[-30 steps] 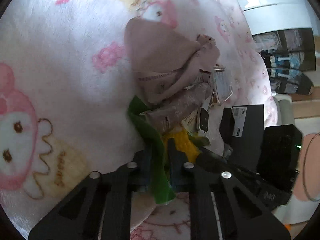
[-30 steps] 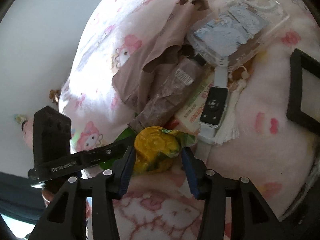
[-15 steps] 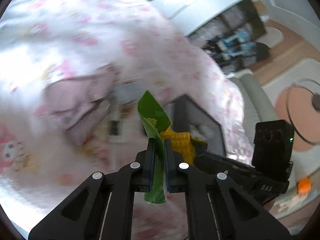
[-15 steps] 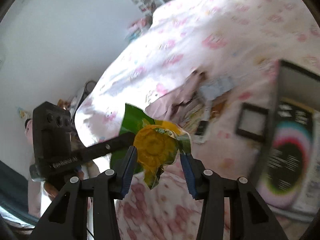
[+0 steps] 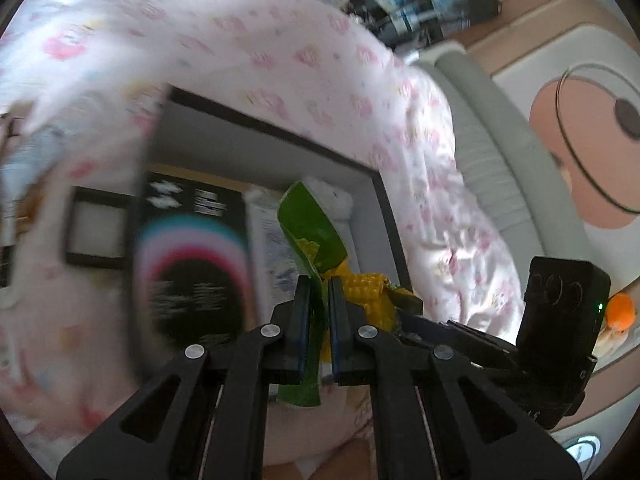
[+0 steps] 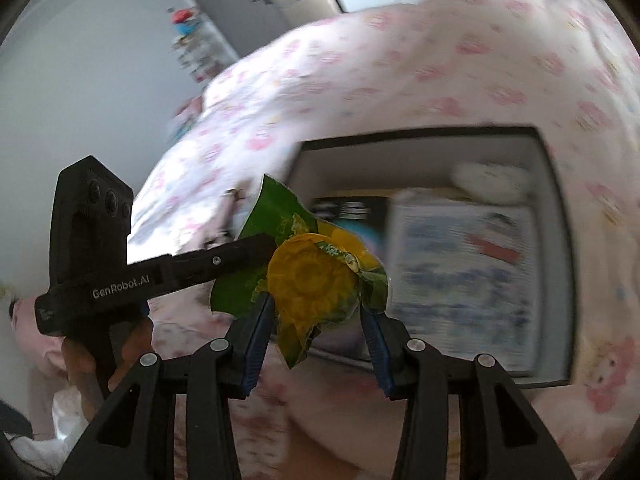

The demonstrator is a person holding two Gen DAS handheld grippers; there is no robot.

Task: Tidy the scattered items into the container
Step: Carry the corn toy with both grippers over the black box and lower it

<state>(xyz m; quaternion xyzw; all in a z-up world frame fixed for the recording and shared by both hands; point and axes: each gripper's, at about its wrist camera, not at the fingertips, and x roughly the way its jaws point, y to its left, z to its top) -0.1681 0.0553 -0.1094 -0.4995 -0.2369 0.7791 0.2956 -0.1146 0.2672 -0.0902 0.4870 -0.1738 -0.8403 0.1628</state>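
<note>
We hold the left gripper [image 5: 319,308] pinched on the green flap of the corn packet [image 5: 310,228]; its blue-edged fingers [image 5: 301,320] press the thin plastic from both sides. Our right gripper [image 6: 316,332] clasps the same corn packet [image 6: 312,280] by its yellow, cob-shaped end, its pads [image 6: 256,332] against either side. Together we carry the packet in the air, just at the near edge of the dark-rimmed container [image 6: 552,216], which sits open on the pink printed blanket [image 6: 400,72]. In the left wrist view the container [image 5: 280,132] lies beyond the packet, and inside it we see a black booklet with a rainbow arc [image 5: 192,256] beside a pale printed pack [image 5: 268,248]. Both views are blurred. To the right, the floor mat [image 5: 580,128] shows beside the bed.
</note>
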